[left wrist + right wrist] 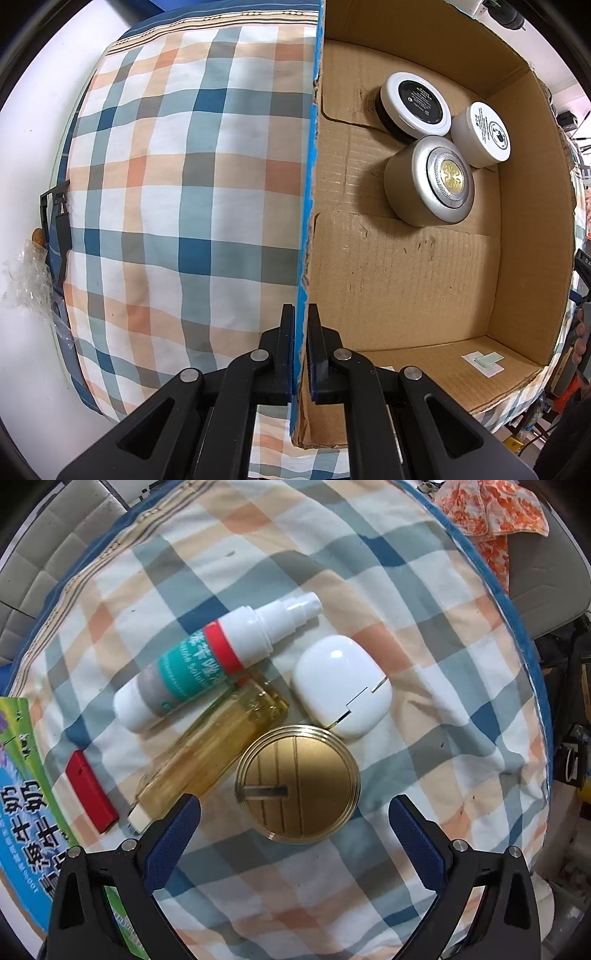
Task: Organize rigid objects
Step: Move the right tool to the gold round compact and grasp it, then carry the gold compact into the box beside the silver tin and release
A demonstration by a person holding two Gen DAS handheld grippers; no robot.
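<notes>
In the left wrist view my left gripper (pixel 301 332) is shut on the blue-taped side wall of a cardboard box (pixel 312 155). Inside lie a black jar with a white lid (pixel 415 103), a white jar (pixel 482 134) and a silver jar with a gold emblem (pixel 430 181). In the right wrist view my right gripper (pixel 294 819) is open and empty, above a round gold lid (pixel 297 784). Beyond it lie a white rounded case (pixel 341 685), an amber bottle (pixel 210 749), a white spray bottle with a teal label (pixel 210 661) and a small red block (pixel 92 792).
A plaid cloth (pixel 177 177) covers the surface in both views (pixel 424 738). A green and blue printed carton (pixel 22 805) lies at the left edge. An orange patterned cloth (pixel 495 509) lies at the far right. Crumpled clear plastic (pixel 26 277) sits at the cloth's left edge.
</notes>
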